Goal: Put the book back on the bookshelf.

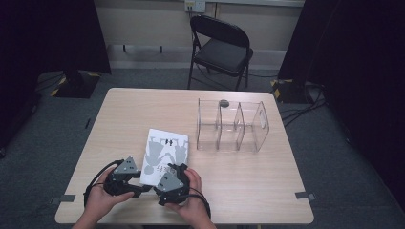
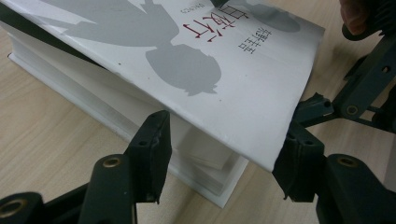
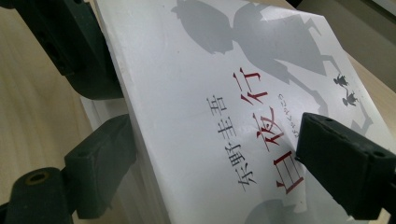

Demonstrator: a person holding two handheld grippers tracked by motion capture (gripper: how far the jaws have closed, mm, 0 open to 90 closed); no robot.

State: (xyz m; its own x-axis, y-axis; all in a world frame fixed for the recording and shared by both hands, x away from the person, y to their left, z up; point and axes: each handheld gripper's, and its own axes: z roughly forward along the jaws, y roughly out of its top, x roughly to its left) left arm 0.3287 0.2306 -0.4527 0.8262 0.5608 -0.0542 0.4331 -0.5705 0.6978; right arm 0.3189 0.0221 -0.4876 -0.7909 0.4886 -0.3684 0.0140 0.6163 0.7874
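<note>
Two black jaws rise from the bottom of the left gripper view, set partly apart at the near corner of a white book. One jaw sits under the lifted front cover against the exposed page block, the other stands just outside the cover's free edge; whether either pad presses on the cover I cannot tell. The right gripper reaches in from the right of this view and meets that same cover edge.

From the right gripper view, the book fills the middle, its cover printed with grey silhouettes and red and grey characters. One jaw rests on top of the cover at the lower right, the other sits below its edge at the left, so the jaws look closed on the thin raised cover (the contact itself is hidden by the jaw). Part of the left gripper is cut off at the upper left.

Only the high view gives the setting: the book lies on a wooden table near the person's edge, just left of a clear divided organiser, with a black folding chair beyond. Both hands hold the left gripper and right gripper at the book's near end, too small to read the jaws.
</note>
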